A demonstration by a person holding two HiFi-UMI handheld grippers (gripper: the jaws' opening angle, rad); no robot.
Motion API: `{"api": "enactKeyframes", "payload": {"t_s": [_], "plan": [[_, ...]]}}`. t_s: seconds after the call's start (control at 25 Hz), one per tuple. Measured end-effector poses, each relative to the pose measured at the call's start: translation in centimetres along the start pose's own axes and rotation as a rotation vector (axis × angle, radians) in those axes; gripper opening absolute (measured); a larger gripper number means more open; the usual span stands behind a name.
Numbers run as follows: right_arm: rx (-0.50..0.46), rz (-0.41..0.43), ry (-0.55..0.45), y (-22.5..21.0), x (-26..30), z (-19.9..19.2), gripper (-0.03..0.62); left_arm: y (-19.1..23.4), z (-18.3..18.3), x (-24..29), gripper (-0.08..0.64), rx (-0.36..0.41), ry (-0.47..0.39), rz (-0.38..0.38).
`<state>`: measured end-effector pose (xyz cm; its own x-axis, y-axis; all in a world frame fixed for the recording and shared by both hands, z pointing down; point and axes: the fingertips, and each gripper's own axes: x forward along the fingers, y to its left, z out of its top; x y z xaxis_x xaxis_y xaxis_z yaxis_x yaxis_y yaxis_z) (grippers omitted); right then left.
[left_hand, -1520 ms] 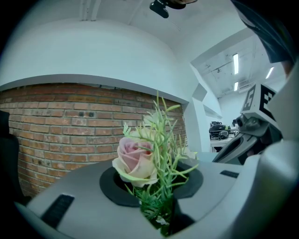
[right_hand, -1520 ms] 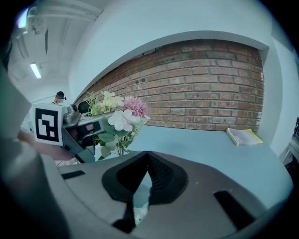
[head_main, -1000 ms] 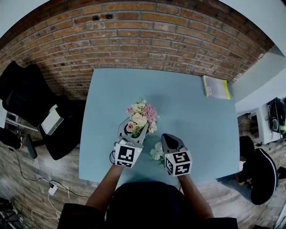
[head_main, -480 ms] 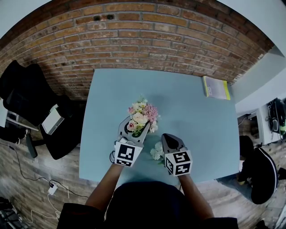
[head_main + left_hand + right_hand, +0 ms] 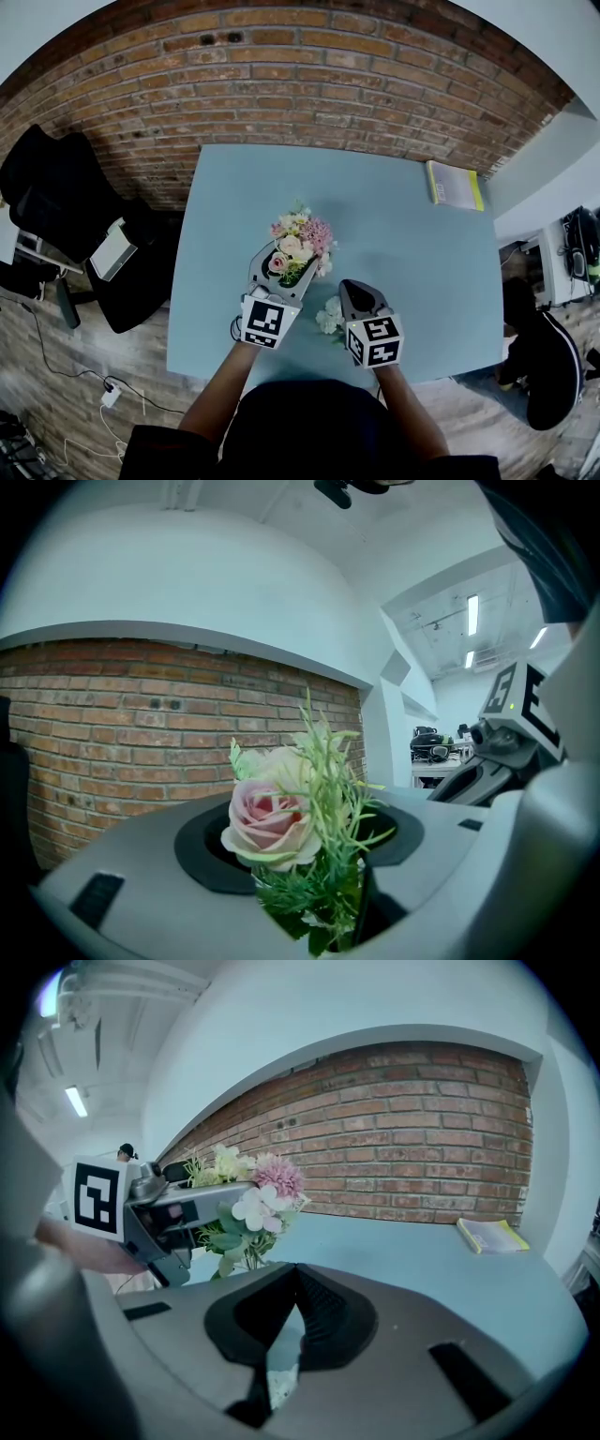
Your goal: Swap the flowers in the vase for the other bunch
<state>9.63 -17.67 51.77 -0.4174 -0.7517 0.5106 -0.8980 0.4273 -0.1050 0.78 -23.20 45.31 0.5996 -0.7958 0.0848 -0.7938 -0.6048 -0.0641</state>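
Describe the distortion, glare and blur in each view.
Head view: fisheye bends the brick wall into an arc. Left gripper view: ceiling lights glare, the pink rose is sharp, corners black. Right gripper view: the wall curves again, edges dark.

R claw (image 5: pixel 298 1283) shut; L claw (image 5: pixel 225 1194) been opening round bouquet (image 5: pixel 277 1177); book (image 5: pixel 492 1235) on table (image 5: pixel 403 1251).

So the table (image 5: pixel 403 253) has a smooth matt top, the wall (image 5: pixel 328 84) is rough brick, the floor (image 5: pixel 84 375) looks like worn wood planks, and the rose (image 5: pixel 267 817) looks like cloth.
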Motion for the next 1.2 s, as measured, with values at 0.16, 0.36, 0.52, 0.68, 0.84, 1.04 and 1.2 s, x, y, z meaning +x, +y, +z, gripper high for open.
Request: {"api": "enactKeyframes", "payload": {"t_s": [0.16,0.36,0.52,0.68,0.84,1.04,1.2], "plan": [[0.0,0.002,-0.005,0.1,-0.2,-0.1,0.012,-0.2,0.0,-0.3,0.273,-0.001,-0.003,0.002],[-0.005,0.002,-0.01,0.2,-0.5,-0.2,0.012,-0.3,-0.3,-0.4,0.327,-0.015,0.001,0.008],[-0.007,0.003,-0.013,0.4,-0.8,-0.2,0.012,-0.4,-0.4,-0.7,0.373,-0.035,0.005,0.008],[-0.009,0.006,-0.022,0.7,-1.0,0.0,0.012,-0.5,-0.3,-0.9,0.39,-0.034,0.004,0.005],[-0.009,0.005,-0.029,0.9,-1.2,0.1,0.012,-0.6,-0.1,-1.1,0.39,-0.028,0.004,0.002],[-0.012,0.005,-0.046,1.0,-1.5,0.5,0.012,-0.8,0.1,-1.5,0.39,-0.026,0.007,-0.002],[-0.018,0.007,-0.055,1.3,-1.7,0.9,0.012,-0.7,0.5,-1.9,0.39,-0.029,0.003,-0.003]]}}
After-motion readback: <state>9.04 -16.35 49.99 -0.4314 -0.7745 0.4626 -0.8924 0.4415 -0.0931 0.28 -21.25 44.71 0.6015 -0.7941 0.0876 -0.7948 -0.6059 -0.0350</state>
